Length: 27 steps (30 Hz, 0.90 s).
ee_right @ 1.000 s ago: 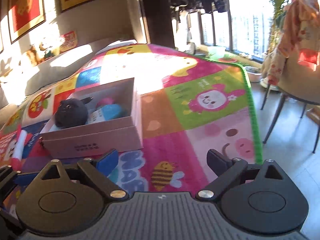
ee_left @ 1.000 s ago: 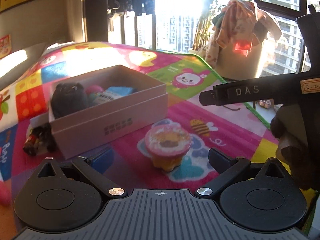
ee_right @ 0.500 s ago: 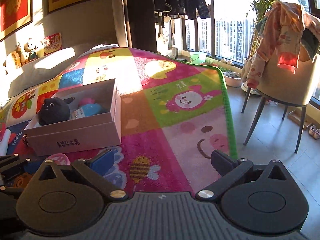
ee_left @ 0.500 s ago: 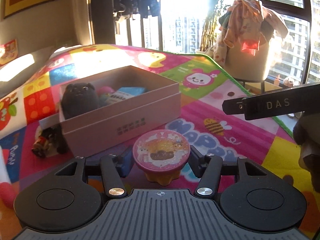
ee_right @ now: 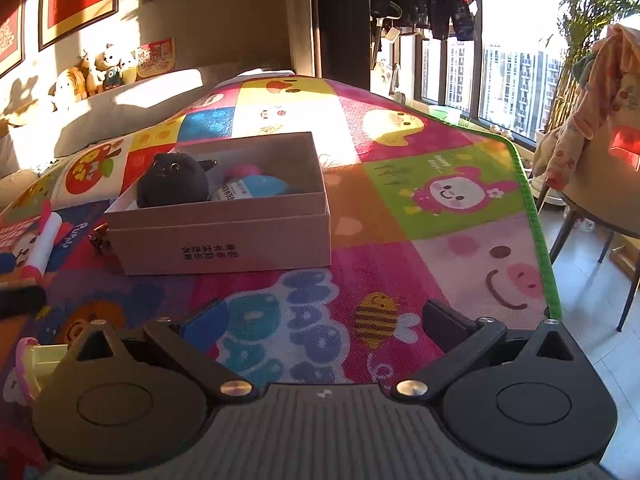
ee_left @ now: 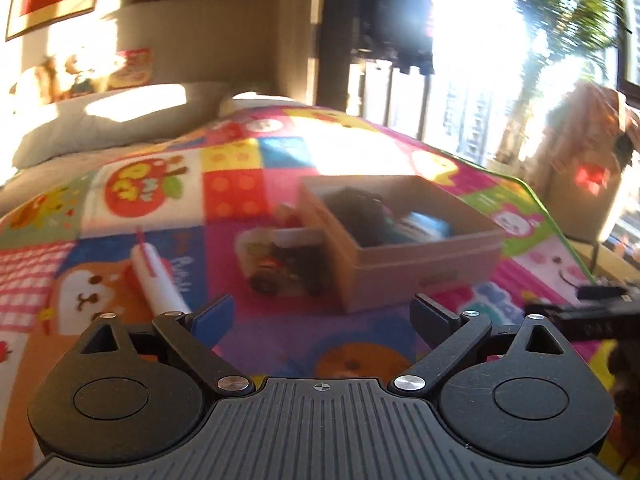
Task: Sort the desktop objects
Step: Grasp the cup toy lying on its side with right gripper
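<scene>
A pink cardboard box (ee_left: 424, 268) (ee_right: 224, 236) sits on the colourful mat and holds a black plush (ee_right: 174, 180) and a blue packet (ee_right: 256, 186). My left gripper (ee_left: 322, 316) is open and empty, low over the mat in front of the box. A small packet of snacks (ee_left: 280, 264) lies against the box's left side. A white and red tube (ee_left: 154, 276) (ee_right: 44, 240) lies on the mat to the left. My right gripper (ee_right: 324, 320) is open and empty. The pink-lidded jelly cup (ee_right: 30, 364) lies tipped on its side at the left edge of the right wrist view.
The mat's green edge (ee_right: 536, 232) runs along the right, with floor and a chair (ee_right: 600, 184) draped in clothes beyond. A grey cushion (ee_left: 116, 124) and plush toys (ee_right: 100, 68) line the wall behind. The other gripper's body (ee_left: 592, 316) shows at the right.
My left gripper was shut on the pink-lidded cup half a second ago; now it is open, empty and swung left. The cup lies on its side on the mat. The right gripper moved nearer the box.
</scene>
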Available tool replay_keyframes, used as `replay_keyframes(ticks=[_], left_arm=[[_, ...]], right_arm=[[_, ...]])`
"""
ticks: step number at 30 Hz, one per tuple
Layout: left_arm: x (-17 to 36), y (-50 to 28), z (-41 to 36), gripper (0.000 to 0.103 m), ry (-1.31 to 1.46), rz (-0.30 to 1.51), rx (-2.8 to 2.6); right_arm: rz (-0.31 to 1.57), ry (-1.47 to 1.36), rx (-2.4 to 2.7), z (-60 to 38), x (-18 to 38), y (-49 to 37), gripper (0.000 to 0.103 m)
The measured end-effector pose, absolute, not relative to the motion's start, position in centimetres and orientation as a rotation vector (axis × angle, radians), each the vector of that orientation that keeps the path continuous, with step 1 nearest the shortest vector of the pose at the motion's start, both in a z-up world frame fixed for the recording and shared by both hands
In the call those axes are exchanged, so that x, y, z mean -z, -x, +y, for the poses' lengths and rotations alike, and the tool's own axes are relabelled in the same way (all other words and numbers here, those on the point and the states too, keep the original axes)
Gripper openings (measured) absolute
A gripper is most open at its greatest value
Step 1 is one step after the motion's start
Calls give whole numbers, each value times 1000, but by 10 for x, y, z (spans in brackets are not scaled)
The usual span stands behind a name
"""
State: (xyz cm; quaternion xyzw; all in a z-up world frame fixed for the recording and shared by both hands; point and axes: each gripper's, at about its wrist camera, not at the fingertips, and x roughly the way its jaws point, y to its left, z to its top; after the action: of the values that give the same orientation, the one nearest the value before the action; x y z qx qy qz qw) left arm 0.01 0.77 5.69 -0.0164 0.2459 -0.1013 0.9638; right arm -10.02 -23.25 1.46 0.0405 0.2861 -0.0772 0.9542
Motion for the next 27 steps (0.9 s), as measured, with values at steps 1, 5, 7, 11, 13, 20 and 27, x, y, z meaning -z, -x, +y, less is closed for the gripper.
replay_keyframes(ticks=[1, 5, 7, 11, 13, 20, 27], left_arm=[[-56, -9, 18, 98, 56, 512, 139], [-47, -34, 46, 98, 75, 564, -61], [-43, -35, 55, 98, 106, 585, -84], [-38, -23, 58, 98, 114, 604, -86], [-37, -17, 56, 98, 117, 614, -71], [-43, -1, 44, 100, 100, 598, -3], [-48, 8, 46, 100, 91, 590, 32]], right_arm=[[586, -87, 160, -233, -13, 100, 103], [613, -118, 169, -236, -5, 100, 103], [616, -119, 168, -236, -4, 102, 103], [600, -37, 32, -220, -18, 112, 103], [564, 35, -88, -200, -32, 121, 101], [594, 47, -457, -137, -48, 120, 66], [684, -20, -468, -129, -31, 102, 41]])
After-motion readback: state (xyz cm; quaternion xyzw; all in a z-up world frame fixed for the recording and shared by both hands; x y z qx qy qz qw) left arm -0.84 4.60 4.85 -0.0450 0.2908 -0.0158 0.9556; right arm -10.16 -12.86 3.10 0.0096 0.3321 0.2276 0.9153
